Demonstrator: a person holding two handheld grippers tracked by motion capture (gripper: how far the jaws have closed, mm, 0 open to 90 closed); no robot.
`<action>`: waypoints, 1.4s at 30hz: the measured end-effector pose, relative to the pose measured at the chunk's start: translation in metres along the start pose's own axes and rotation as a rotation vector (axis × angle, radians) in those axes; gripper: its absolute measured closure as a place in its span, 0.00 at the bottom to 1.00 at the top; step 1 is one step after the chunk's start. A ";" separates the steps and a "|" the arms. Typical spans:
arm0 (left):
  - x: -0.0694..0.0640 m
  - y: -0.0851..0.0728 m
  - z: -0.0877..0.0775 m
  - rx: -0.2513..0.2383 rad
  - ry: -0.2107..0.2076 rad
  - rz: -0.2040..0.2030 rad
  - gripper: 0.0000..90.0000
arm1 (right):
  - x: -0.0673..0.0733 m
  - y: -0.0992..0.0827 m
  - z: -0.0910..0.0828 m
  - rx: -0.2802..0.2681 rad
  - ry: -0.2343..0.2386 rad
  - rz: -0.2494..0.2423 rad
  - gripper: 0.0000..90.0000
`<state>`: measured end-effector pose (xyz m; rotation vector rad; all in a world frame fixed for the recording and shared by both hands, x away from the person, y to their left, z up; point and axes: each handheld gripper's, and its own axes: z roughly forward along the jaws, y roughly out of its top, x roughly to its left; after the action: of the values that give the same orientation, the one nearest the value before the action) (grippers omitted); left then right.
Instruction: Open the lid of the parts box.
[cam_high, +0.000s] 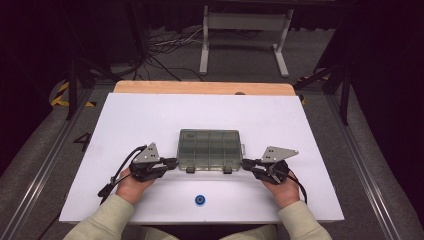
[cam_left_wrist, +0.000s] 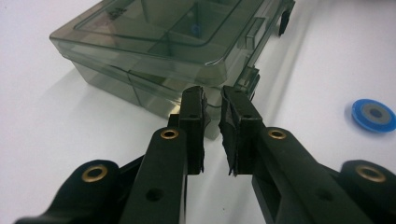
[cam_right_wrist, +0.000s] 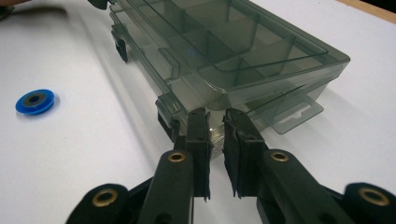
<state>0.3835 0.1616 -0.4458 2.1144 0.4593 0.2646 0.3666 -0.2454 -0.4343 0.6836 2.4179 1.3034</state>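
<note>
A smoky translucent compartment box (cam_high: 210, 149) lies with its lid down in the middle of the white table (cam_high: 150, 115). My left gripper (cam_high: 175, 161) points at the box's front left corner, and my right gripper (cam_high: 245, 162) points at its front right corner. In the left gripper view the jaws (cam_left_wrist: 212, 100) stand almost together, with a thin slit between them and their tips against the box (cam_left_wrist: 154, 42). The right gripper (cam_right_wrist: 215, 116) looks the same against the box (cam_right_wrist: 233, 51), with nothing held. A small blue disc (cam_high: 200, 200) lies in front of the box.
The blue disc (cam_left_wrist: 373, 114) (cam_right_wrist: 35, 101) lies apart from both grippers on bare table. Two black latches (cam_high: 190, 170) sit on the box's front edge. A wooden strip (cam_high: 200, 88) borders the table's far side, with a white stand (cam_high: 245, 30) on the floor beyond.
</note>
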 end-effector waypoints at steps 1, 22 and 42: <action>0.000 0.001 -0.001 -0.006 0.003 0.005 0.88 | 0.000 0.000 0.000 -0.003 0.001 -0.001 0.89; 0.004 0.008 -0.003 -0.106 0.030 -0.042 0.86 | 0.001 0.014 0.002 -0.015 -0.122 -0.003 0.38; -0.009 0.009 0.013 -0.019 -0.050 0.031 0.64 | -0.016 0.051 0.004 -0.045 -0.185 -0.010 0.37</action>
<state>0.3823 0.1432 -0.4452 2.1063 0.3933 0.2320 0.3956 -0.2268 -0.3927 0.7433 2.2354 1.2292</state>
